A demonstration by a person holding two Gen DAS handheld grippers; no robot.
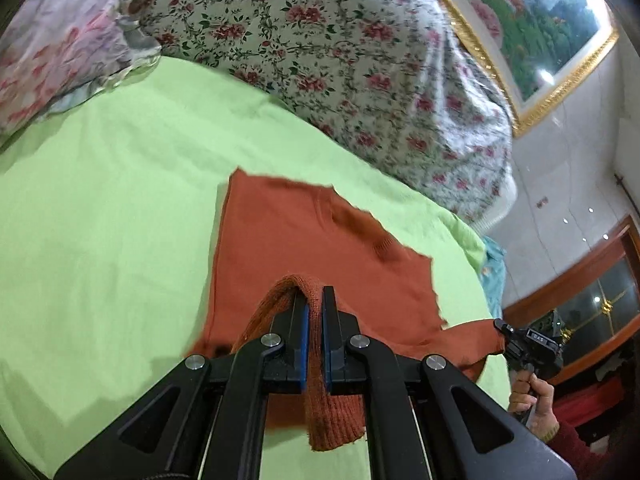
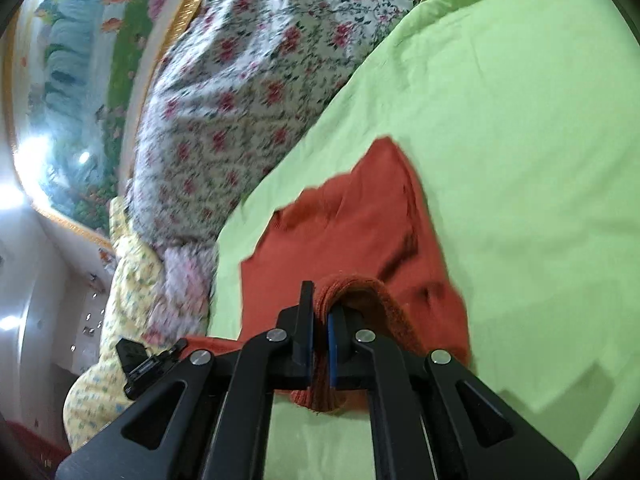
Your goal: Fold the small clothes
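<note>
A rust-orange knitted garment [image 1: 304, 240] lies on a light green sheet [image 1: 100, 200]. My left gripper [image 1: 315, 300] is shut on its ribbed near edge, which loops over the left finger and hangs down between the jaws. In the right wrist view the same garment [image 2: 360, 232] lies on the green sheet [image 2: 520, 160], and my right gripper [image 2: 320, 304] is shut on another part of its ribbed edge. The right gripper also shows in the left wrist view [image 1: 528, 344], held by a hand, with a stretch of orange fabric running to it.
A floral quilt [image 1: 320, 60] is heaped behind the sheet, with a pink floral pillow [image 1: 52, 48] at the far left. A gold-framed painting [image 1: 540, 28] hangs on the wall. A yellow patterned cloth [image 2: 116, 320] lies at the bed's left side in the right wrist view.
</note>
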